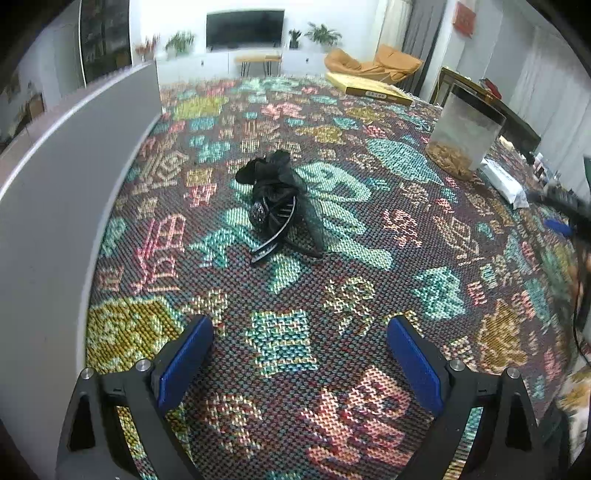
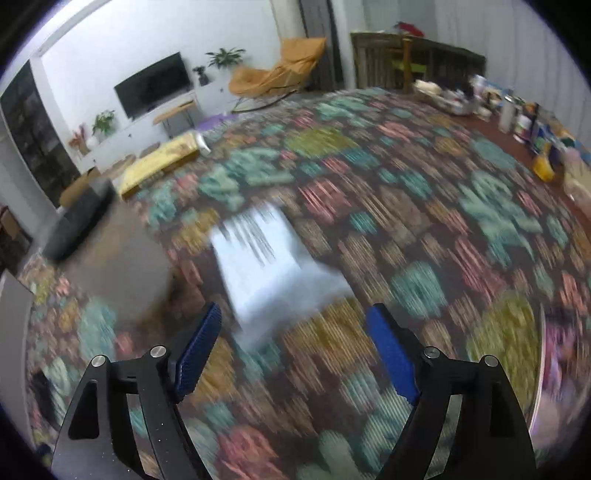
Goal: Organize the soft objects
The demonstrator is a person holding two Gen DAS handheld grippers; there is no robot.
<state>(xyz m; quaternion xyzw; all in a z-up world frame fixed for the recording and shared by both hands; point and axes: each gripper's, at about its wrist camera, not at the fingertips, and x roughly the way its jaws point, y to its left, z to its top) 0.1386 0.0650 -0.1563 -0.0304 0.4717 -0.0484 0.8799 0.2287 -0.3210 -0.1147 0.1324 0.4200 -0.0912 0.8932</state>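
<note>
Black gauzy hair clip (image 1: 277,201) on patterned cloth (image 1: 369,258); left gripper (image 1: 300,363), right gripper (image 2: 293,354) both spread, empty.

A home living room: a wall-mounted television (image 1: 245,28) hangs above a low white cabinet (image 1: 218,62) lined with potted plants (image 1: 324,35), an orange lounge chair (image 1: 373,64) sits by grey curtains (image 1: 424,26), and a colourful woven cloth (image 1: 295,332) covers the worktop in front.

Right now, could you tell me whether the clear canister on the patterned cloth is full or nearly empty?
Nearly empty: the clear canister stands upright, with brown contents covering only its bottom and the walls above showing nothing inside.
</note>
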